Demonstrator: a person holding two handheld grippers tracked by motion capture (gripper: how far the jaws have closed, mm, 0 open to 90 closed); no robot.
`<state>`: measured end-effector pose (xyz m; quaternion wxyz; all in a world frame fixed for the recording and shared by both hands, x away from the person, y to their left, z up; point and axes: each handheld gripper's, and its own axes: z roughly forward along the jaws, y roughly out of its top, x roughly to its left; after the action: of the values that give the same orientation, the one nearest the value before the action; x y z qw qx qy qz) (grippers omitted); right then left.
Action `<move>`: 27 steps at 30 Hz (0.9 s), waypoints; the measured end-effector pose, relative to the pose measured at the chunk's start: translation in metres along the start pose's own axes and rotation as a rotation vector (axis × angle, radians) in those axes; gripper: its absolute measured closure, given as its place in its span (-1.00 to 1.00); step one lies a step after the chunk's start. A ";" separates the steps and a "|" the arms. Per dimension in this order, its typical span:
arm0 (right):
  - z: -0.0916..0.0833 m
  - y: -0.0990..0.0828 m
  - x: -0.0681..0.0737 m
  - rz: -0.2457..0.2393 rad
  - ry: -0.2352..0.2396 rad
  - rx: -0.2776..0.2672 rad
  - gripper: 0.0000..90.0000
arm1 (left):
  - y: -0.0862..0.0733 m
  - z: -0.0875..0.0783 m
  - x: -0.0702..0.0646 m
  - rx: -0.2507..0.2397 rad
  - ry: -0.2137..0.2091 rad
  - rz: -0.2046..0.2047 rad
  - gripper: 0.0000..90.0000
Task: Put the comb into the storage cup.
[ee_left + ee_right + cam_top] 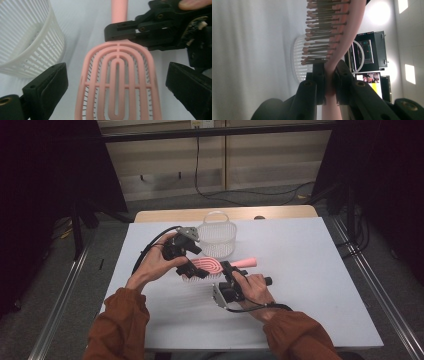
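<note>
Progress is sitting somewhere in the middle, as I am judging it: I am holding the pink hairbrush off the desk just in front of the white slotted basket, and it is not yet going in. My right tongs are pinching the brush at its neck, where the handle is meeting the vented head; the right gripper view is showing both black pads pressed flat against the pink plastic, with the bristles sticking out sideways above them. My left tongs are standing spread wide, one pad on each side of the brush head and neither touching it, so the whole weight is hanging on the right hand. The basket is looking empty as far as I am seeing into it. What is remaining, I am guessing, is carrying the brush over the rim and letting it down inside.

Writing: I am finding no brand or label on the brush or the basket. Screens in the right gripper view's background are too small for reading.
</note>
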<state>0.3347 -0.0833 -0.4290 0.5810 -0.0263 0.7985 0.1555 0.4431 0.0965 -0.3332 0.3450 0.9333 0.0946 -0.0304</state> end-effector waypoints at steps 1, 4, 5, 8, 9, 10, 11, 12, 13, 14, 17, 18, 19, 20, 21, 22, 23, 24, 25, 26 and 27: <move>0.000 0.000 0.000 0.007 0.001 -0.001 0.81 | 0.000 0.000 -0.001 0.004 0.008 0.009 -0.90; 0.000 -0.001 -0.001 0.011 0.006 0.007 0.81 | 0.001 -0.001 -0.005 0.012 0.014 0.030 -0.90; 0.000 -0.001 -0.001 0.011 0.006 0.007 0.81 | 0.001 -0.001 -0.005 0.012 0.014 0.030 -0.90; 0.000 -0.003 -0.001 0.013 0.008 0.007 0.81 | 0.000 -0.005 -0.010 -0.032 0.070 0.066 -0.90; 0.000 -0.004 -0.002 0.013 0.010 0.005 0.81 | 0.000 -0.005 -0.010 -0.032 0.070 0.066 -0.90; -0.001 -0.004 -0.002 0.009 0.005 0.009 0.81 | -0.002 -0.008 -0.011 -0.034 0.083 0.080 -0.89; -0.001 -0.004 -0.002 0.009 0.005 0.009 0.81 | -0.002 -0.008 -0.011 -0.034 0.083 0.080 -0.89; -0.001 -0.005 -0.003 0.016 0.007 0.013 0.81 | -0.003 -0.009 -0.011 -0.028 0.114 0.085 -0.89; -0.001 -0.006 -0.003 0.015 0.005 0.011 0.81 | -0.003 -0.009 -0.011 -0.028 0.114 0.085 -0.89; -0.001 -0.006 -0.003 0.023 0.007 0.016 0.81 | -0.003 -0.010 -0.012 -0.028 0.115 0.081 -0.89; -0.002 -0.006 -0.003 0.026 0.011 0.007 0.81 | -0.004 -0.010 -0.013 -0.018 0.112 0.082 -0.89; -0.002 -0.006 -0.003 0.022 0.010 0.007 0.81 | -0.005 -0.008 -0.014 -0.015 0.111 0.080 -0.89; -0.002 -0.006 -0.003 0.028 0.013 0.010 0.81 | -0.006 -0.007 -0.014 -0.010 0.102 0.085 -0.89; -0.001 -0.006 -0.003 0.030 0.016 0.012 0.81 | -0.006 -0.007 -0.015 -0.006 0.105 0.085 -0.89; -0.001 -0.007 -0.003 0.032 0.016 0.016 0.81 | -0.007 -0.006 -0.015 -0.004 0.106 0.086 -0.89; -0.001 -0.007 -0.003 0.031 0.012 0.014 0.81 | -0.007 -0.006 -0.015 -0.003 0.104 0.085 -0.89; -0.001 -0.007 -0.003 0.033 0.013 0.014 0.81 | -0.007 -0.006 -0.015 -0.001 0.103 0.087 -0.89; -0.002 -0.008 -0.004 0.029 0.008 0.013 0.81 | -0.007 -0.005 -0.015 -0.002 0.105 0.090 -0.89; -0.002 -0.008 -0.004 0.029 0.008 0.013 0.81 | -0.007 -0.005 -0.015 -0.002 0.105 0.090 -0.89; -0.002 -0.008 -0.004 0.044 0.007 0.022 0.81 | -0.008 -0.006 -0.016 0.000 0.107 0.091 -0.89; -0.002 -0.009 -0.005 0.038 0.011 0.013 0.81 | -0.008 -0.007 -0.016 0.001 0.109 0.091 -0.89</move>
<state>0.3367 -0.0926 -0.4259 0.5737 -0.0079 0.8030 0.1611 0.4258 0.1040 -0.3312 0.3399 0.9371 0.0708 0.0359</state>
